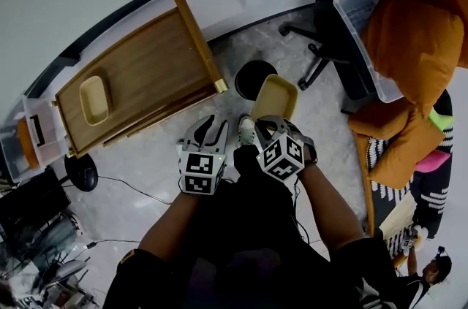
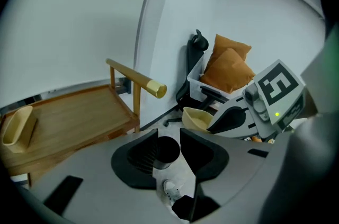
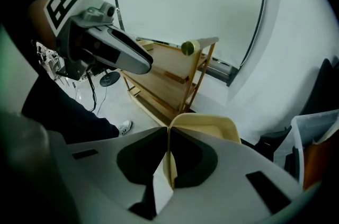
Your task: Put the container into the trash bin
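My right gripper (image 1: 265, 123) is shut on the rim wall of a beige plastic container (image 1: 275, 97), which it holds tilted above the floor. In the right gripper view the container's wall (image 3: 168, 164) is pinched between the pads and its tray part (image 3: 207, 125) sticks out beyond the jaws. A black round trash bin (image 1: 253, 78) stands on the floor just beyond the container. My left gripper (image 1: 210, 126) is beside the right one, open and empty. Through its jaws (image 2: 169, 135) I see the bin (image 2: 165, 153) below, with the held container (image 2: 197, 118) to the right.
A wooden cart (image 1: 146, 66) with a raised rail stands left of the bin, and a second beige container (image 1: 93, 99) lies on it. To the right are a black office chair (image 1: 325, 44), a clear tub (image 1: 358, 23) with orange cushions and more cushions. Cables and boxes crowd the floor at left.
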`<state>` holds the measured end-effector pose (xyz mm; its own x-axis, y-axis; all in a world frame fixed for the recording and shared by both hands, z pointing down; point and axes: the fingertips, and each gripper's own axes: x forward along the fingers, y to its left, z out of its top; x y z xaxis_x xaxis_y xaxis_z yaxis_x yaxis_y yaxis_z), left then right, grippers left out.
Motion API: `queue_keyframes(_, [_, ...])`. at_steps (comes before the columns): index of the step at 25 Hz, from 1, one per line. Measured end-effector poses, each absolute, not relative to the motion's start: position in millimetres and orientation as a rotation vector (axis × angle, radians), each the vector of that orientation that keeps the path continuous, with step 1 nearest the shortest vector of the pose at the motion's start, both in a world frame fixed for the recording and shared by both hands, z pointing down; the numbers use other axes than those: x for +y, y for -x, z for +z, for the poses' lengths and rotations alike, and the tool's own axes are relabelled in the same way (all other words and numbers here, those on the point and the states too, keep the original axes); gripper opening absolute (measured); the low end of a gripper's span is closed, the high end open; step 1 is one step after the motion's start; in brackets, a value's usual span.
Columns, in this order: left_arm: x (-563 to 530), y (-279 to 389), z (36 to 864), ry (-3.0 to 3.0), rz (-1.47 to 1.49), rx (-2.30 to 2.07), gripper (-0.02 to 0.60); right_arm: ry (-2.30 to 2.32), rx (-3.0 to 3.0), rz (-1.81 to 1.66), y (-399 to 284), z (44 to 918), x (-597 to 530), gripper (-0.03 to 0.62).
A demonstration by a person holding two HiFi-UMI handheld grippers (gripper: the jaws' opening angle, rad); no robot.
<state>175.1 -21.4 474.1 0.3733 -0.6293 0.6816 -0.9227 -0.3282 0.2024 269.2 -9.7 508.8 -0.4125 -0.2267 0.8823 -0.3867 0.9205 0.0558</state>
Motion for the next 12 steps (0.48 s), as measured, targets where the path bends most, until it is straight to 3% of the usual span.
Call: queue_keyframes(12, [-48.6,-196.0,545.7,-1.932,0.73,-1.366,0.129,-0.293,-2.036,0.216,-288.3,588.2,-54.7,0.035])
